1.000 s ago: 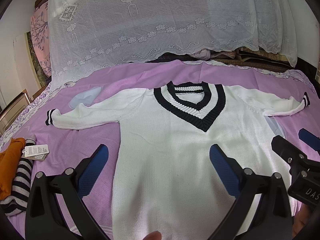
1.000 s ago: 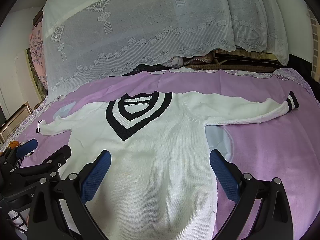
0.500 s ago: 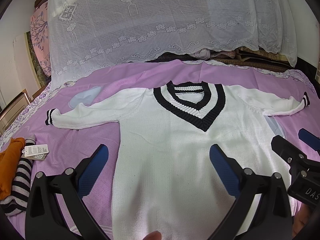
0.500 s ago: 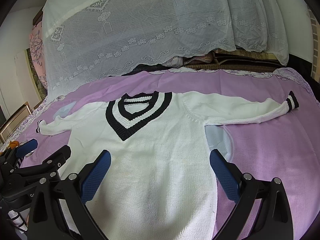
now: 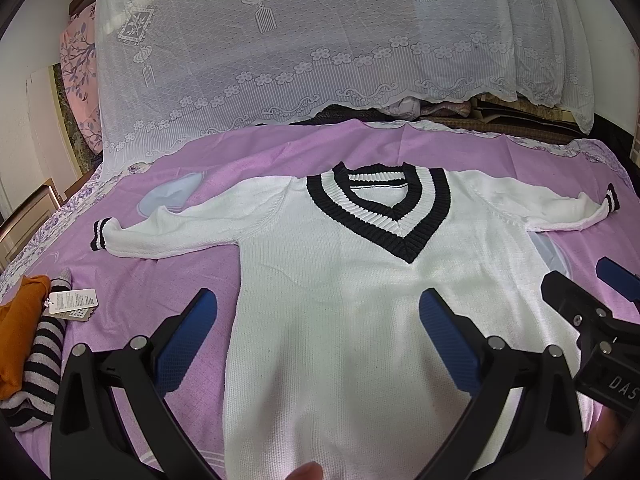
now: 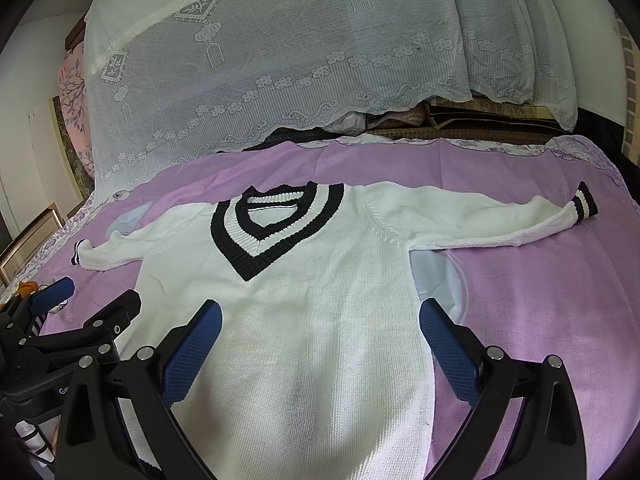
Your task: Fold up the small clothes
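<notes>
A white knit sweater [image 5: 340,288] [image 6: 312,320] with a black-and-white striped V-neck lies flat, face up, on a purple bedsheet [image 5: 280,152], both sleeves spread sideways. Its left cuff [image 5: 98,234] and right cuff [image 6: 585,203] carry black stripes. My left gripper [image 5: 316,332] hovers open above the lower left half of the body, blue pads wide apart. My right gripper [image 6: 320,340] hovers open above the lower right half, holding nothing. Each gripper shows at the edge of the other's view: the right one [image 5: 592,300], the left one [image 6: 80,308].
A folded pile of orange and black-striped clothes [image 5: 28,352] with a paper tag [image 5: 72,300] lies at the left edge of the bed. A white lace cover [image 5: 320,40] drapes over stacked bedding at the back. A fingertip [image 5: 306,472] shows at the bottom edge.
</notes>
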